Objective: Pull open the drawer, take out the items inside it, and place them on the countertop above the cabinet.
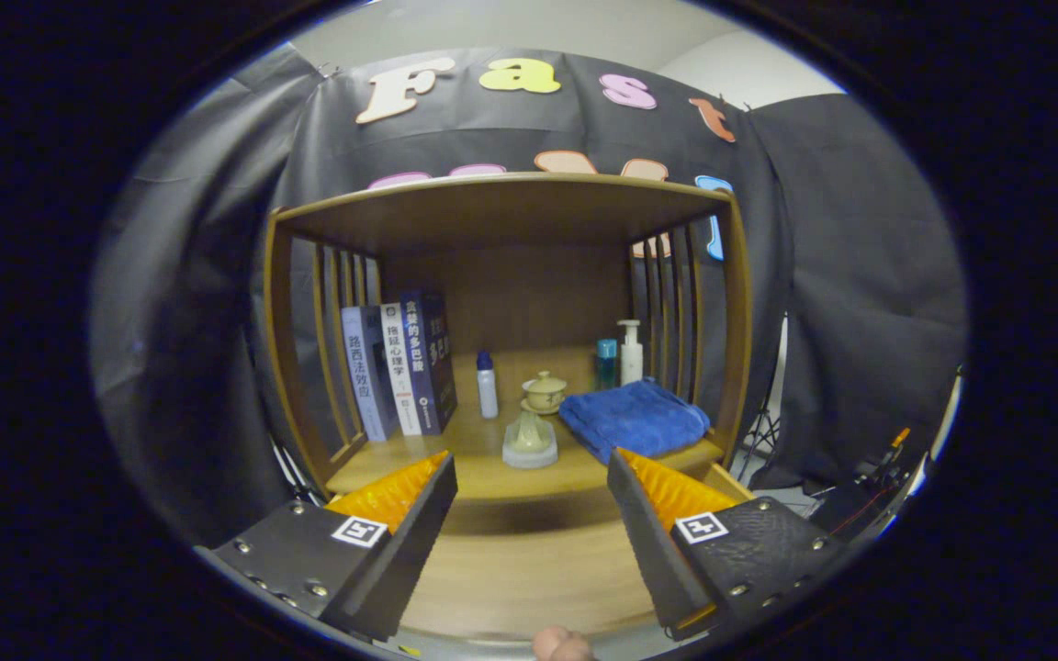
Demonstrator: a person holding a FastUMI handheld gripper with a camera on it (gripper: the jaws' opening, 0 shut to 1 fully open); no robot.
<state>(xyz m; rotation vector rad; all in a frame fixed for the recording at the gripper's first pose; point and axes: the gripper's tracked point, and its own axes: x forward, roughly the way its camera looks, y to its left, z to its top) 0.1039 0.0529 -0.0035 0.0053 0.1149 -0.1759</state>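
My gripper (531,459) is open, fingers spread wide with nothing between them, and faces a wooden cabinet (503,204). Its open shelf (483,464) lies just beyond the fingertips. On the shelf stand a clear glass pitcher (530,441), a lidded tea cup (545,391) behind it, a small white bottle with a blue cap (487,384) and a folded blue towel (635,418). Below the shelf, between my fingers, runs a band of wood (529,569); I cannot tell whether it is the drawer's front. No handle or drawer contents can be seen.
Three upright books (400,367) lean at the shelf's left side. A white pump bottle (631,352) and a teal bottle (605,363) stand at the back right. Slatted side walls (676,303) close the shelf. A fingertip (562,645) of a person shows below the gripper.
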